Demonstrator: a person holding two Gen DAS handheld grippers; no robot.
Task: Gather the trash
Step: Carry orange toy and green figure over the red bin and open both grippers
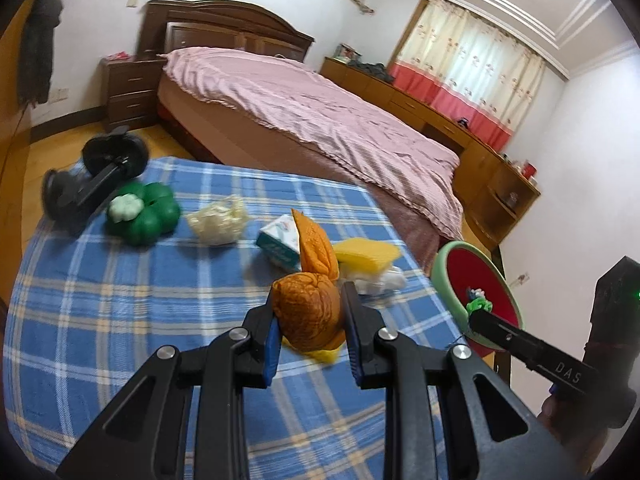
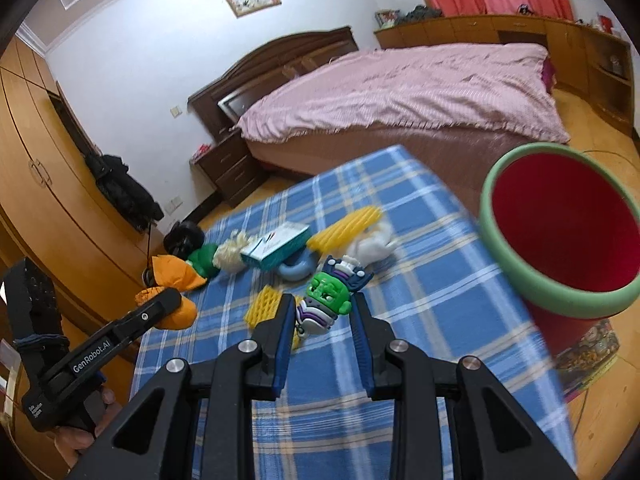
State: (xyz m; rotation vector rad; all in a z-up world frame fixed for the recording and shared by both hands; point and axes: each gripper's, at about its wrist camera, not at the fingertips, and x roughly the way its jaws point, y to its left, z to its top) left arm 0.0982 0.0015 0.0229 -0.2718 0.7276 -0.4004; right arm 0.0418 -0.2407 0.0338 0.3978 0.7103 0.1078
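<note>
Left claw [image 1: 308, 316]: clenching the orange peel [image 1: 310, 312] above the checked tabletop [image 1: 120, 320]; the peel is looking light and soft, so pinching its bulging middle suits.
Right claw [image 2: 320, 316]: gripping the green-faced toy figure [image 2: 326, 300], which is looking rigid, light and slippery.
Right view only: showing the red bin [image 2: 560, 232] standing open-mouthed beside the tabletop.

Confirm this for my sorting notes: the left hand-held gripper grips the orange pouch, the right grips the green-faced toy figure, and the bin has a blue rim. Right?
Not quite: the bin has a green rim, clear in the right wrist view. The left hand-held gripper does grip the orange pouch, and the right hand-held gripper the toy figure.
</note>
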